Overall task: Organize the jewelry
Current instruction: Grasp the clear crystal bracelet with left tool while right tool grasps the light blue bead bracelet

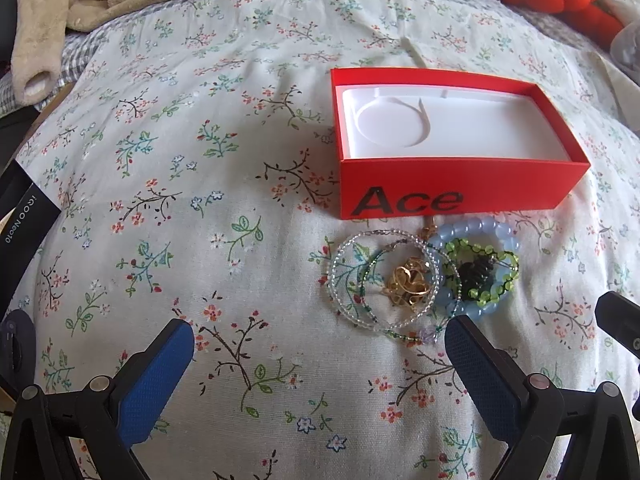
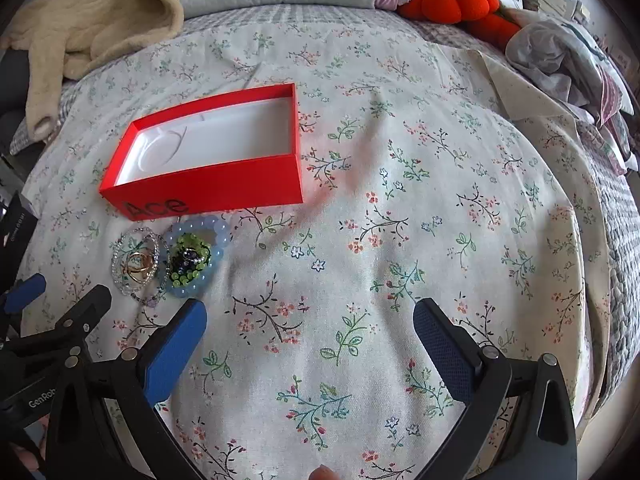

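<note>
An open red "Ace" box (image 1: 452,192) with an empty white insert lies on the floral bedspread; it also shows in the right wrist view (image 2: 208,190). In front of it lies a jewelry pile: a clear bead bracelet (image 1: 344,280), a gold chain (image 1: 410,284), a blue bead bracelet (image 1: 472,230), a green bead bracelet (image 1: 492,296). The pile also shows in the right wrist view (image 2: 172,260). My left gripper (image 1: 320,340) is open and empty, its right finger just below the pile. My right gripper (image 2: 310,320) is open and empty, right of the pile.
A beige fleece garment (image 2: 88,20) and pillows lie at the far left. An orange pumpkin plush (image 2: 452,0) and crumpled fabric (image 2: 560,56) sit far right. A black phone box (image 1: 24,208) is at the left edge. The left gripper shows at the right wrist view's left edge (image 2: 60,320).
</note>
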Demonstrator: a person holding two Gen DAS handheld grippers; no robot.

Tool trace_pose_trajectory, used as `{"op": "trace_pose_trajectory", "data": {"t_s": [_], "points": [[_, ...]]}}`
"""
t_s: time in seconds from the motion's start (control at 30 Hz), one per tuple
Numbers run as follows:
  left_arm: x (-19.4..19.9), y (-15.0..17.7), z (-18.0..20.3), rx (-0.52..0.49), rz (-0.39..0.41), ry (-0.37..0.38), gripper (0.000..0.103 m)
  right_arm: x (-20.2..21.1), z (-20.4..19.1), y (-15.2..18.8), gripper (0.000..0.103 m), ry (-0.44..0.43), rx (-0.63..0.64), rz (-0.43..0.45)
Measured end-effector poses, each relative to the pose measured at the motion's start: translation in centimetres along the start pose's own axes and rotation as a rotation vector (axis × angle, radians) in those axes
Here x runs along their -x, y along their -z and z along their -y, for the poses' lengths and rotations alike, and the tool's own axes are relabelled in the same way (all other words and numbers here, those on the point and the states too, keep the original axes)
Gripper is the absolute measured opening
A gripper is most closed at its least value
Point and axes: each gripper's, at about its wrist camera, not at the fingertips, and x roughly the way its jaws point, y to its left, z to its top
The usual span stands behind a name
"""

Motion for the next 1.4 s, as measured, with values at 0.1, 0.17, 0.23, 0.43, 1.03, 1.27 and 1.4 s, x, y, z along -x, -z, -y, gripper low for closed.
{"op": "trace_pose_trajectory", "data": {"t_s": [0.1,0.17,0.23,0.43,1.03,1.27,1.4], "points": [[0.1,-0.2,-0.2,0.001,-0.002,0.002,0.103,0.0,-0.1,-0.2,0.103,0.000,-0.002,-0.004],[0.2,-0.3,-0.3,-0.004,-0.012,-0.003,0.103,0.0,-0.1,-0.2,0.103,0.014,0.000,0.000],[0.2,-0.5,-0.6,-0.004,-0.028,0.009,0.103,-0.2,-0.1,-0.4,0.103,0.023,0.001,-0.004],[0.1,-2.1,-1.8,-0.009,-0.079,0.027,0.103,-1.1,-0.2,-1.8,0.103,-0.046,0.007,-0.042],[-6.7,-4.7,-4.3,0.118,-0.241,0.331,0.054,-6.4,-1.6,-4.8,0.046,-0.409,-0.077,-0.253],[-8.7,-5.1,-3.6,0.091,-0.286,0.340,0.027,-7.5,-2.4,-5.3,0.035,-0.399,-0.060,-0.271],[-9.2,-5.1,-3.6,0.095,-0.313,0.361,0.011,-8.0,-2.2,-5.3,0.024,-0.377,-0.046,-0.285]]}}
